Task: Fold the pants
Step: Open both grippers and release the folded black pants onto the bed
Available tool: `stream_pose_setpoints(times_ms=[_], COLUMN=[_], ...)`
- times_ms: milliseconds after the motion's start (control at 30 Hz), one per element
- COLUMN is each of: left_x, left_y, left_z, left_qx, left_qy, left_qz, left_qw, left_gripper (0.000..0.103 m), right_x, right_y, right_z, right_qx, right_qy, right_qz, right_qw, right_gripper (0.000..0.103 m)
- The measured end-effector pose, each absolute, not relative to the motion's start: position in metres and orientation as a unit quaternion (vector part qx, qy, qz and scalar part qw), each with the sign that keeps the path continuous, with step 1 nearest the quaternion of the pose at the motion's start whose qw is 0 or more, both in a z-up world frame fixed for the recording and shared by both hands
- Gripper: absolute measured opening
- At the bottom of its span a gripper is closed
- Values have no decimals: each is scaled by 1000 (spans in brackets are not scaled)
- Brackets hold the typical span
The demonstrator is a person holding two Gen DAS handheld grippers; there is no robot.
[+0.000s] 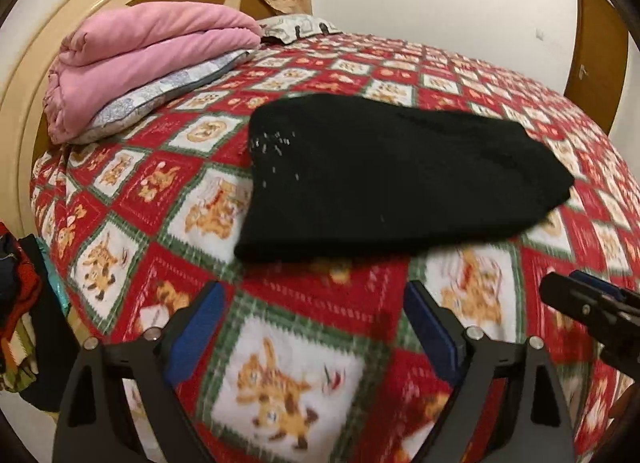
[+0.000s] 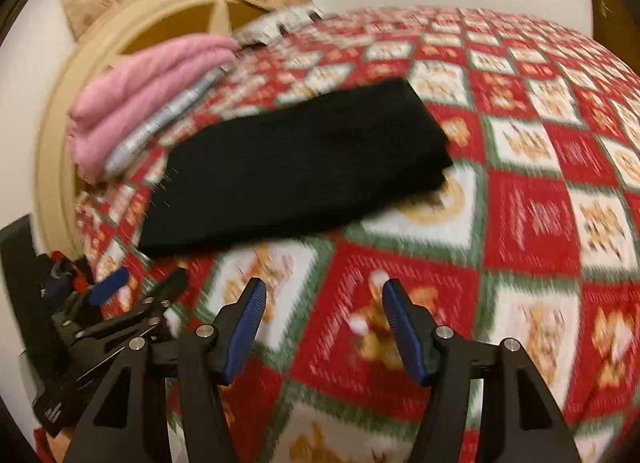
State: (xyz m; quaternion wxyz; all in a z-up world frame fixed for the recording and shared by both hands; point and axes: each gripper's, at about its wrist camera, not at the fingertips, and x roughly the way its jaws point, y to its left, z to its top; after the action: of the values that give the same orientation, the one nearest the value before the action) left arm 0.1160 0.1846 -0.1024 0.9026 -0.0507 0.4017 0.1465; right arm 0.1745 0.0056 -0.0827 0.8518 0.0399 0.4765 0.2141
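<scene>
Soft black knit pants point(image 1: 392, 179), folded into a thick flat rectangle, lie on the red-and-white patchwork bedspread point(image 1: 304, 295), long axis running from near-left to far-right. Left gripper point(image 1: 314, 327) hovers just short of them, blue ribbed pads spread wide, empty. Right gripper point(image 2: 322, 321) alongside, likewise gaping, holding nothing.

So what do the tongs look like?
Both tongs, the left and the right, look alike. Each has two black plastic arms with triangle-shaped cut-outs and round silver bolts. The fingers carry ridged blue pads. No cables, sleeves or hands show.
</scene>
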Motion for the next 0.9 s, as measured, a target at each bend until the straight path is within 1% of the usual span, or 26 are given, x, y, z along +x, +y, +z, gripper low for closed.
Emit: stream_pose_setpoints(times_ms=[167,267,333,433,600,700,833,900], left_x=[102,92,85,74,50,39,26,22], left_y=[177,171,170,171,167,159,154,150], left_z=[-97,-85,-74,-57,-26,-9,9,13], left_qx=[-57,-41,-32,-31,-24,-5,-7,-1], left_qy=[420,410,396,371,317,285,253,241], left_qz=[127,132,140,147,156,165,157,154], left_qw=[897,902,907,917,935,944,955,958], left_gripper=[92,94,94,97,99,103,103,103], right_x=[160,148,138,118,85,66,47,43], right_y=[-2,-4,-6,-10,-10,-11,-20,-26], right_z=[-80,-70,-59,-35,2,20,37,40], right_qx=[67,71,72,72,57,46,53,64], right_qy=[512,521,511,466,398,356,312,303], right_qz=[198,178,176,173,168,163,152,148], right_qw=[833,832,839,865,900,919,937,939], right_gripper=[62,62,62,62,63,63,63,66])
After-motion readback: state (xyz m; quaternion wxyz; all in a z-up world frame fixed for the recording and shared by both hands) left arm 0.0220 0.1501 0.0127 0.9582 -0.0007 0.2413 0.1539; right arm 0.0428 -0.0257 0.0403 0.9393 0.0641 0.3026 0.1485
